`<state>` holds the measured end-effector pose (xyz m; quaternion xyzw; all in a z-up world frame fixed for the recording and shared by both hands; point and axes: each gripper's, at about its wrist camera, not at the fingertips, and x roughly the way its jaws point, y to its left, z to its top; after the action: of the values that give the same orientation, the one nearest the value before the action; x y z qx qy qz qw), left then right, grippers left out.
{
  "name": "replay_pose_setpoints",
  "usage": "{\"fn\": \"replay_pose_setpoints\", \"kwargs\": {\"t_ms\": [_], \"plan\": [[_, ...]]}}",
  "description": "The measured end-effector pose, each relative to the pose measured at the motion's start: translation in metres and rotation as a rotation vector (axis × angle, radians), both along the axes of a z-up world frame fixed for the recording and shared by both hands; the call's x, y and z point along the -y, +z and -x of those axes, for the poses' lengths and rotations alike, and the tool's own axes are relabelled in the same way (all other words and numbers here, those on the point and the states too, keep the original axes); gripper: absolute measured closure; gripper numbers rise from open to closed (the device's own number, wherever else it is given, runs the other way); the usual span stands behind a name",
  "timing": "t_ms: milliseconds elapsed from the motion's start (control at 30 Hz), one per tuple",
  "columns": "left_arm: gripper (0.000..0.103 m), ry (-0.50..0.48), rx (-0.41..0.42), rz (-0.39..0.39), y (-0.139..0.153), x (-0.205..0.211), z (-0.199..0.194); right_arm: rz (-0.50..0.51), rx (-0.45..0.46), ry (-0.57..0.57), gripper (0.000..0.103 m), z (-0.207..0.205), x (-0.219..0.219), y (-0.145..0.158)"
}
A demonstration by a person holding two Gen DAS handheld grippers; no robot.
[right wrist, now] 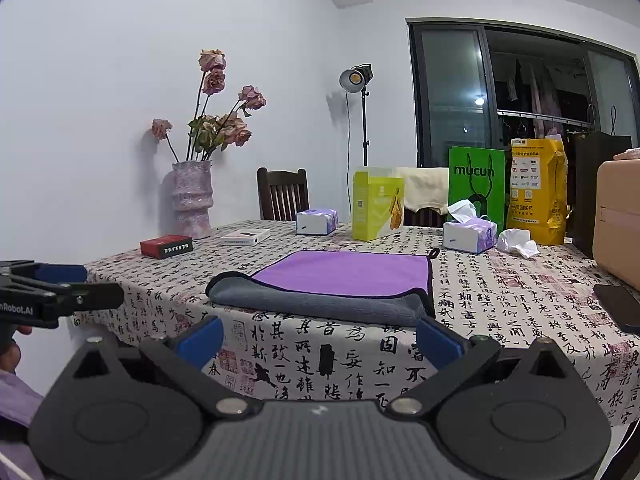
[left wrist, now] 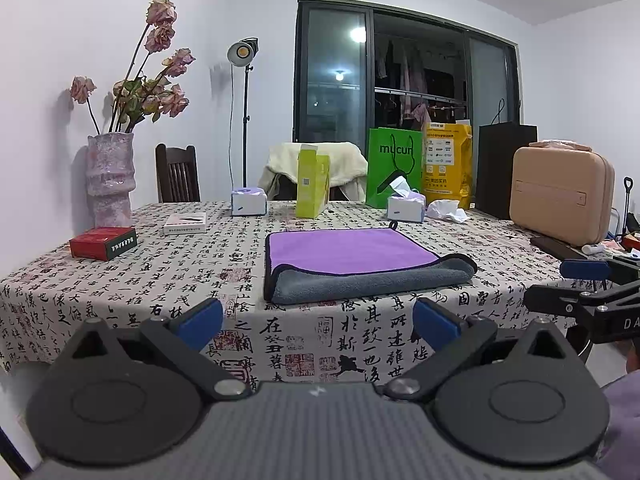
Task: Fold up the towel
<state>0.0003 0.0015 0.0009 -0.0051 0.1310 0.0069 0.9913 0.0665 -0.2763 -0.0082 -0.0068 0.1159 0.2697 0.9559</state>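
Lying flat near the front edge of the worktop point(left wrist: 168, 276), the towel point(left wrist: 352, 258) sits folded, purple face up, with a grey fold rolled along its near side and a small hanging loop at its far right corner. The left hand-held gripper point(left wrist: 318, 318) hangs off the front edge, short of the towel, its blue-padded fingers point(left wrist: 200, 320) spread wide apart and holding nothing. The right hand-held gripper point(right wrist: 318, 338) is likewise off the front edge, fingers wide apart, empty, and clear of the towel. Each gripper shows at the edge of the other's view. The worktop carries a cloth printed with black calligraphy. Toward the far left corner stand a mottled pink vase point(left wrist: 110, 180) of dried roses, a red box point(left wrist: 103, 243) and a flat white box point(left wrist: 185, 223). Along the far edge are two tissue packs point(left wrist: 249, 201), a yellow-green carton point(left wrist: 312, 186), a green paper bag point(left wrist: 394, 168), a yellow bag point(left wrist: 448, 164) and a crumpled tissue point(left wrist: 446, 210). A tan hard case point(left wrist: 562, 196) occupies the right edge. Behind the worktop stand a dark wooden chair point(left wrist: 178, 174) and a lit studio lamp point(left wrist: 242, 52).
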Motion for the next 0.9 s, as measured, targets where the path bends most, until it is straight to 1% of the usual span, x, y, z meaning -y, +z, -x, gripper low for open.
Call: {"fn": "replay_pose_setpoints", "kwargs": {"t_ms": [900], "plan": [[0.000,-0.001,0.006,-0.005,0.0010,-0.0008,-0.0003,-0.004,-0.009,-0.005,0.000,-0.0016,0.0019,-0.0014]]}}
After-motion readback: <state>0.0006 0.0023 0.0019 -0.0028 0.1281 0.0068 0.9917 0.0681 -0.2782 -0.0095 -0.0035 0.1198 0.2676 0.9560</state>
